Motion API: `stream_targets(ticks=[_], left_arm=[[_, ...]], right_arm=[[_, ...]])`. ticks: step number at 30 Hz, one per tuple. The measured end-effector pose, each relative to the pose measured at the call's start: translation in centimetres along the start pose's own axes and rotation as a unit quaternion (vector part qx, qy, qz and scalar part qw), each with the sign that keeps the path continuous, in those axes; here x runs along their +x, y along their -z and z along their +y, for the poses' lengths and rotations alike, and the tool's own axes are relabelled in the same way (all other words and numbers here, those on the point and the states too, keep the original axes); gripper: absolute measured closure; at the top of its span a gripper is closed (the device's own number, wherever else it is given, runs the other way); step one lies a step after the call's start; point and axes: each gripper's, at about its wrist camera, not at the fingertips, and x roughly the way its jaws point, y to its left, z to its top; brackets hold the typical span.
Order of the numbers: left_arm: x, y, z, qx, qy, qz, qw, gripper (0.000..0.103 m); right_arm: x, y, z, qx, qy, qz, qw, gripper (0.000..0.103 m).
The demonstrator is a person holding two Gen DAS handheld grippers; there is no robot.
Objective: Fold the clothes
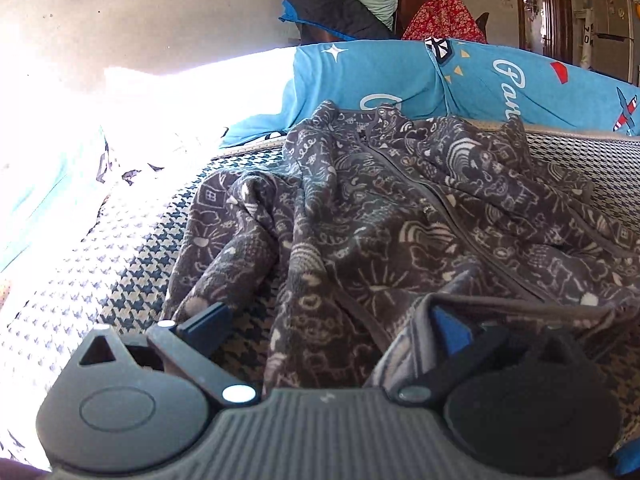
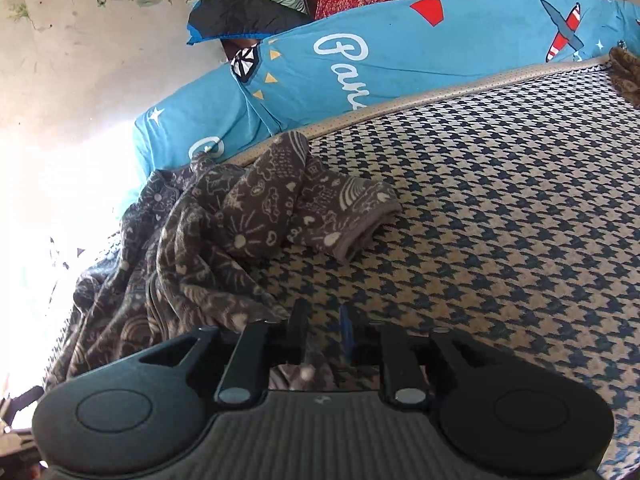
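A dark grey fleece jacket point(image 1: 400, 208) with a white doodle print lies crumpled on the houndstooth mattress point(image 1: 132, 264). Its zip seam runs diagonally across it. My left gripper point(image 1: 328, 328) is open wide just above the jacket's near edge. Cloth lies between its fingers, and a grey hem is bunched against the right, blue-padded finger point(image 1: 452, 336). In the right wrist view the jacket point(image 2: 192, 248) fills the left side, with one sleeve and its cuff point(image 2: 352, 236) stretched out to the right. My right gripper point(image 2: 322, 326) stands at the jacket's right edge, jaws a narrow gap apart. Mattress shows between the tips, and a bit of fleece lies under the jaw base.
Long blue pillows point(image 1: 500, 84) printed with planes and white lettering line the mattress's far edge point(image 2: 420, 100). Behind them are piled bedding and a red floral cloth point(image 1: 444, 16). Glaring sunlight washes out the left side. A brown item point(image 2: 626, 72) sits at the far right corner.
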Motion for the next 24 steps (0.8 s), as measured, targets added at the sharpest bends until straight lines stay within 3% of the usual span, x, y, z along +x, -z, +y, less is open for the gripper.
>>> stream_targets(ticks=[3,11,18,24], left_arm=[[0.1,0.0,0.0,-0.002,-0.002,-0.001,1.0000,0.000],[0.2,0.0,-0.2,-0.002,-0.010,-0.001,1.0000,0.000],[0.3,0.2,-0.1,-0.004,-0.010,0.000,0.9999,0.000],[0.3,0.4,0.1,-0.011,-0.002,0.002,0.9999,0.000]], right_arm=[[-1.3,1.3,-1.0,-0.027,0.009,0.016,0.999,0.065],[-3.0,4.4,-0.1,-0.117,-0.027,0.051,0.991,0.051],[-1.4,5.9,2.9,-0.200,-0.029,0.082,0.976,0.050],[0.3,5.4,4.6,-0.222,0.024,0.045,0.974,0.050]])
